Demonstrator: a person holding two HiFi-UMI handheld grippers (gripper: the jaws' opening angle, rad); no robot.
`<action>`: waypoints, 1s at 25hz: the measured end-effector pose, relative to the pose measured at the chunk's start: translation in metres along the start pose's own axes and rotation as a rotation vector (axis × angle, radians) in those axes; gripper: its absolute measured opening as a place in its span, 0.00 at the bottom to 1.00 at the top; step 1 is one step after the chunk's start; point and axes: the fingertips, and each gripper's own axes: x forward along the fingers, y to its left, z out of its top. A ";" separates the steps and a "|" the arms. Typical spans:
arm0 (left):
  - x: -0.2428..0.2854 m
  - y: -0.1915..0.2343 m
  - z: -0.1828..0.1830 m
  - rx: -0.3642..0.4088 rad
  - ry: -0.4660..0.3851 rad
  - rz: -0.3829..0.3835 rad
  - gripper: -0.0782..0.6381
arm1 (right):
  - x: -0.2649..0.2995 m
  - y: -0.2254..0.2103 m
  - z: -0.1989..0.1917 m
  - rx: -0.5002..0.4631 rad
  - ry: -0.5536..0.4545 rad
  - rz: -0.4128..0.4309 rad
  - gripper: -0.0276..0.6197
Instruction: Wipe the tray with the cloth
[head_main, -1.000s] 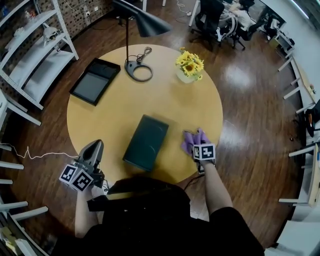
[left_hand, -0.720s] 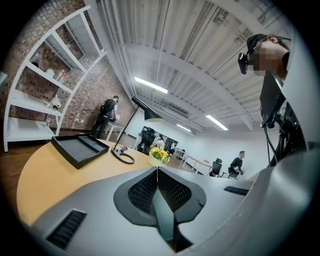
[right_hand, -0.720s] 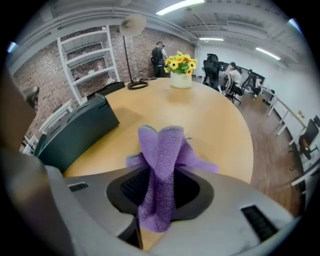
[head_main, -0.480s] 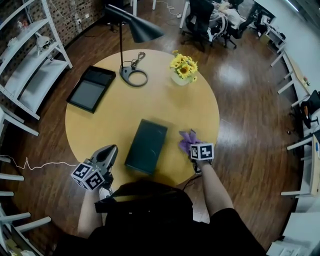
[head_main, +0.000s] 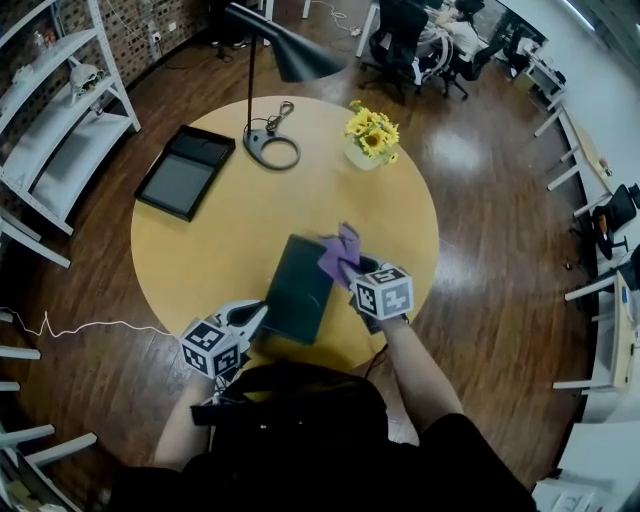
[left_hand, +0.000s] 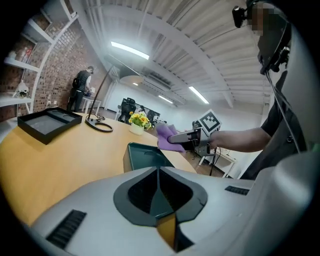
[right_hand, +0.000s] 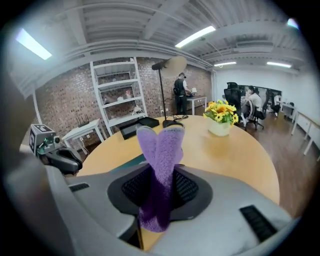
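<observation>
Left gripper: my grey two-jaw left gripper (head_main: 258, 314) has its jaws pressed together with nothing between them. Its tips are at the tray's 7 o'clock corner; I cannot tell if they touch.
Right gripper: my grey right gripper (head_main: 350, 268) has jaws that have just been closing and are clamped on the cloth.
Cloth: the purple fuzzy cloth (right_hand: 161, 160) is folded and sticks up out of the jaws, held above the tray's 2 o'clock edge, apart from it.
Tray: the dark green rectangular tray (head_main: 296, 295) lies flat at 6 o'clock on the table.
Table: round, light wood (head_main: 210, 250).
Far side: black flat square tray (head_main: 185, 172) at 10 o'clock; black desk lamp (head_main: 272, 148) at 12; yellow flowers in a pale pot (head_main: 372, 135) at 1 o'clock.
</observation>
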 end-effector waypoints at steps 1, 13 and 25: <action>0.001 0.000 -0.001 0.005 0.004 -0.003 0.12 | 0.004 0.003 0.001 -0.027 0.013 -0.011 0.20; 0.011 0.015 -0.031 0.010 0.106 0.022 0.14 | 0.047 -0.006 -0.045 -0.205 0.294 -0.146 0.20; 0.017 0.020 -0.048 0.056 0.169 0.080 0.14 | 0.061 -0.003 -0.024 -0.632 0.325 -0.101 0.21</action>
